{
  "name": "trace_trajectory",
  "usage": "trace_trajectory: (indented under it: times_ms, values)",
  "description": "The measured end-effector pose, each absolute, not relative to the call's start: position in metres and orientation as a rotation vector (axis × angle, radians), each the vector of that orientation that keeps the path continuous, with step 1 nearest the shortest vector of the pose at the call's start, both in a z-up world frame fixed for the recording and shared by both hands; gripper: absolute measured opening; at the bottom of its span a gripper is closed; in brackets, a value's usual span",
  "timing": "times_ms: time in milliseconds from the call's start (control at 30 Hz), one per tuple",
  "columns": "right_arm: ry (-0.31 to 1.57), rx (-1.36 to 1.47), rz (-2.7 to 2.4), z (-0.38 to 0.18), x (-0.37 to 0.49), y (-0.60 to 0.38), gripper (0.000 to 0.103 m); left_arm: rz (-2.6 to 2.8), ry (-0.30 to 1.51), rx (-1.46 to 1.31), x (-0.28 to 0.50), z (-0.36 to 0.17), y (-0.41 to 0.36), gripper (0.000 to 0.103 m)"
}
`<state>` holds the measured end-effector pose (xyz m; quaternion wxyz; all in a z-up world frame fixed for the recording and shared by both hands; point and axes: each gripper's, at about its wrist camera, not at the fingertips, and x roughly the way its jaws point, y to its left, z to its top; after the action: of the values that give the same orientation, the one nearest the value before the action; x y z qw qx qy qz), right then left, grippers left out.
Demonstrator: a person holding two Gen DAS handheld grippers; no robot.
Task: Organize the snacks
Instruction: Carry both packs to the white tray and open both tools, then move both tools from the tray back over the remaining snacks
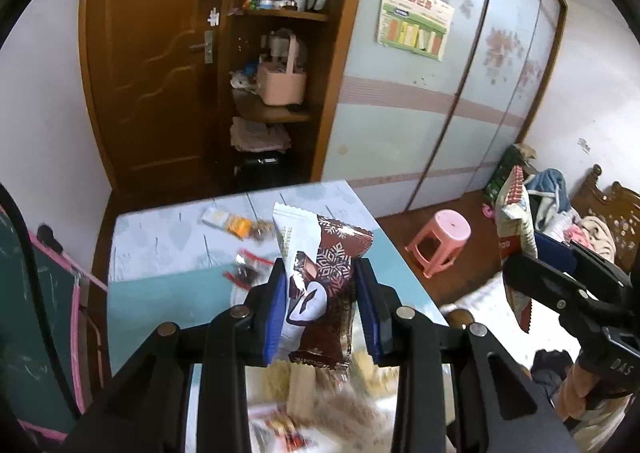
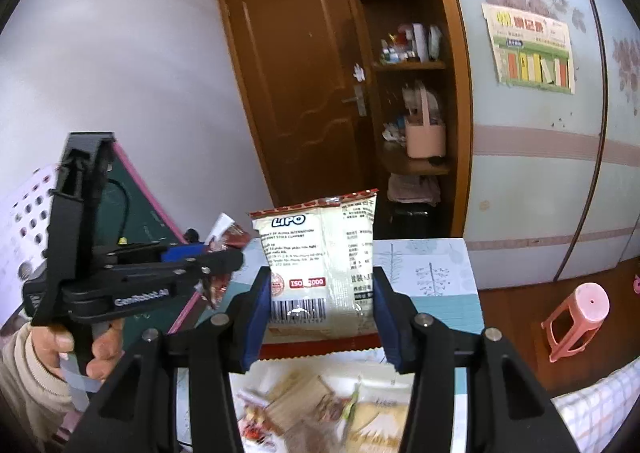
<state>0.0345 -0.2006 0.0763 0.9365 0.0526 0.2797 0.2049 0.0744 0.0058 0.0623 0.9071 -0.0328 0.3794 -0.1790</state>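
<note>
Now both claws are holding snacks up above the table (image 1: 160, 285), which is wearing a smooth pale-blue cloth printed with faint leaf shapes. The left gripper (image 1: 322, 309) is squeezing its blue pads narrowly on a glossy brown-and-white chocolate wrapper (image 1: 320, 273) — a crinkly foil packet with snowflake print and a serrated, crimped top, standing upright between the black fingers. The right gripper (image 2: 320, 317) is clamping at a middling width on a puffy cream-coloured biscuit bag (image 2: 320, 253), rectangular, with red zigzag-cut seals at top and bottom, a blue logo and a barcode facing the camera; the bag is bulging softly between the pads.

Towards the table's far edge, a small orange-and-white packet (image 1: 228, 221) and a clear pouch with a red strip (image 1: 246, 271) are lying flat on the cloth. Below the claws, near the table's close edge, more wrappers are showing only as a blur. A person's hand (image 2: 94, 353), in a cream knitted sleeve, is gripping the left tool's handle. Beyond the table's right side a rounded pink plastic stool (image 1: 440, 241) is sitting on the dark wooden floor.
</note>
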Motion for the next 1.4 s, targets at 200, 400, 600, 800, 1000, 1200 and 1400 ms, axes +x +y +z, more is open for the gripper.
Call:
trace_trajectory:
  times_ms: [200,400,600,800,1000,1200,1400]
  values:
    - [0.581,0.112,0.383,0.038,-0.015,-0.189,0.048,-0.401,0.85,-0.082,0.034,0.01,0.004,0.031]
    - [0.685,0.145,0.336,-0.012,-0.026,-0.191,0.048,-0.384,0.907,-0.046,0.016,-0.038,-0.015,0.031]
    - [0.841,0.184,0.31,-0.062,-0.023,-0.193,0.049,-0.348,0.961,0.011,0.016,-0.077,-0.034,0.032]
    - [0.867,0.199,0.295,-0.073,-0.02,-0.195,0.049,-0.342,1.027,-0.015,0.022,-0.095,-0.035,0.032]
    - [0.887,0.176,0.279,-0.077,-0.019,-0.189,0.051,-0.301,1.017,-0.026,0.024,-0.095,-0.031,0.056]
    - [0.898,0.19,0.26,-0.08,-0.014,-0.192,0.057,-0.258,1.019,-0.078,0.028,-0.098,-0.021,0.09]
    - [0.906,0.189,0.268,-0.082,-0.012,-0.19,0.059,-0.253,1.048,-0.092,0.031,-0.105,-0.018,0.09]
